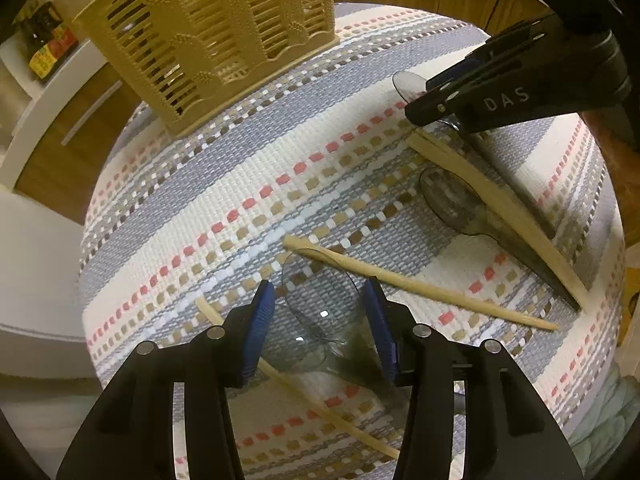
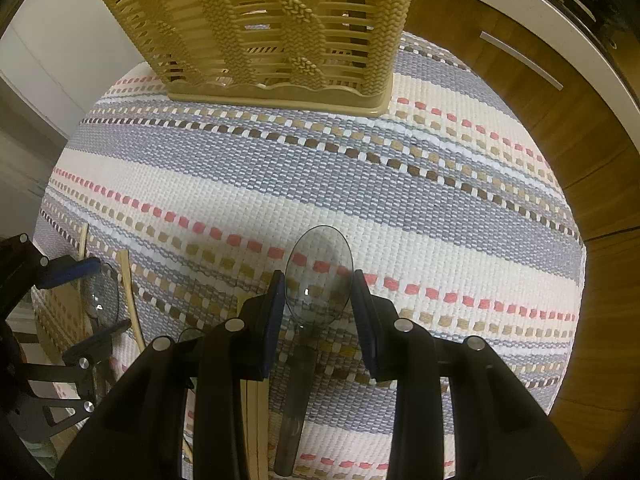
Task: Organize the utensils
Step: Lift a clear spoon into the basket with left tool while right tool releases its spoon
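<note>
A tan slatted utensil basket [image 1: 208, 36] stands at the far side of the striped mat; it also shows in the right wrist view [image 2: 272, 28]. My left gripper [image 1: 320, 300] is open, its blue pads on either side of a clear plastic spoon [image 1: 316, 308] lying on the mat. My right gripper [image 2: 318, 288] is open around the bowl of another clear spoon [image 2: 318, 272]; this gripper shows in the left wrist view [image 1: 460, 88]. A third clear spoon [image 1: 456, 204] and several wooden chopsticks [image 1: 420, 284] lie on the mat.
The striped woven mat [image 2: 360, 184] covers a round surface. Wooden cabinets with metal handles [image 2: 520, 60] lie beyond it. A bottle with a yellow label [image 1: 44, 48] stands on a white counter at far left.
</note>
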